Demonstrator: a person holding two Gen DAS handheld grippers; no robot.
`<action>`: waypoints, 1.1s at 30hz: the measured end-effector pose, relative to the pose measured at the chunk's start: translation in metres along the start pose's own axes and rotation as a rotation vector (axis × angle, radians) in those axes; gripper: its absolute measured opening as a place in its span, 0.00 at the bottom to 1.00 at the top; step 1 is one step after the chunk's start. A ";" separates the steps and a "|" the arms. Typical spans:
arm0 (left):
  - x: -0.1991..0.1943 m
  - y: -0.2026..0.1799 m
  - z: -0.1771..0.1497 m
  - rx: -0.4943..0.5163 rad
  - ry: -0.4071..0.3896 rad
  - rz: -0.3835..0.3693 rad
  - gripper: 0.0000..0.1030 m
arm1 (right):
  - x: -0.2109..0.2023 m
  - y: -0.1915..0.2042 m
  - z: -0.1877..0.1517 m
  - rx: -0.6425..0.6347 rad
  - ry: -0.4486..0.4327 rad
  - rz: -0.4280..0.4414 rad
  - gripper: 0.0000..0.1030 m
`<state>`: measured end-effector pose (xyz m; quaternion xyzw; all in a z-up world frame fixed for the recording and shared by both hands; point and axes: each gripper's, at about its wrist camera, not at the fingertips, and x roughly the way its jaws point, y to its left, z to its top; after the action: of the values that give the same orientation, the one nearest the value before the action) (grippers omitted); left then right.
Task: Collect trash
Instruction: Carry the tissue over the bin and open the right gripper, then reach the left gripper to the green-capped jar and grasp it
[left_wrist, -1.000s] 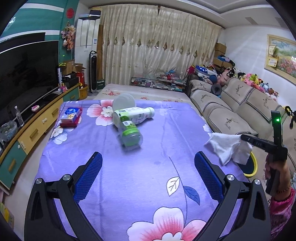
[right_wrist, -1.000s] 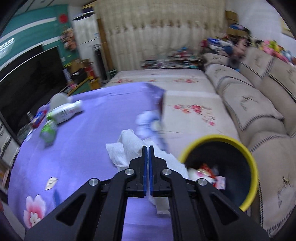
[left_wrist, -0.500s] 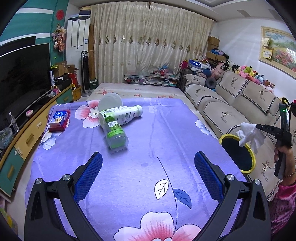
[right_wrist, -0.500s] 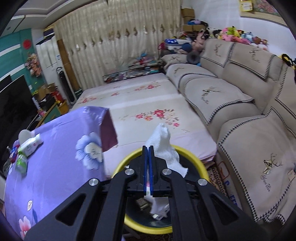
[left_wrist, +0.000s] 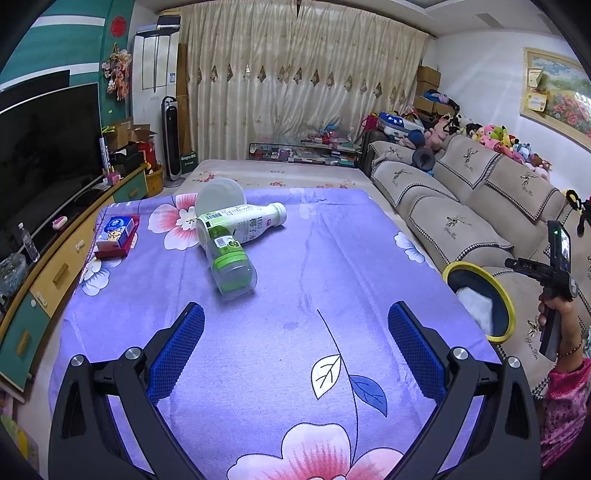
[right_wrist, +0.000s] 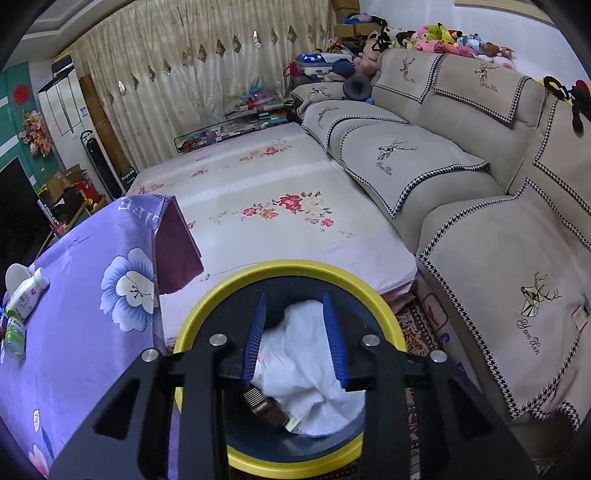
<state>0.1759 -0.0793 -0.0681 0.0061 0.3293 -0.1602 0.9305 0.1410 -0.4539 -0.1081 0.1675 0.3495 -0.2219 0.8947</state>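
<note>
My left gripper (left_wrist: 295, 310) hangs open over the purple flowered tablecloth (left_wrist: 332, 258), with nothing between its fingers. Ahead of it lie a white bottle (left_wrist: 243, 221), a clear jar with a green band (left_wrist: 231, 264) and a round white tub (left_wrist: 219, 194). My right gripper (right_wrist: 294, 297) is above the yellow-rimmed bin (right_wrist: 288, 266). Its jaws are opening. The white tissue (right_wrist: 299, 362) lies loose in the bin below them, on other scraps. From the left wrist view the tissue (left_wrist: 474, 301) shows inside the bin (left_wrist: 508, 306).
A red and blue box (left_wrist: 118, 230) lies at the table's left edge. The bin stands on the floor between the table's right edge and a beige sofa (right_wrist: 480, 258). A flowered mat (right_wrist: 266, 206) lies beyond it. A TV cabinet (left_wrist: 55, 273) runs along the left.
My right gripper carried the tissue off the table's right edge to over the bin, then parted its jaws and the tissue dropped in. My left gripper stayed open.
</note>
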 end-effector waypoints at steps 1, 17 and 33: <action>0.002 0.000 0.000 0.000 0.003 0.000 0.95 | -0.002 0.001 0.000 -0.003 -0.002 0.001 0.32; 0.078 0.032 0.016 -0.122 0.092 0.105 0.95 | -0.031 0.033 -0.020 -0.075 -0.038 0.074 0.46; 0.193 0.077 0.040 -0.224 0.246 0.233 0.89 | -0.026 0.037 -0.030 -0.086 -0.010 0.103 0.47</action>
<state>0.3653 -0.0674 -0.1625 -0.0398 0.4535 -0.0120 0.8903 0.1262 -0.4020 -0.1058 0.1457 0.3452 -0.1609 0.9131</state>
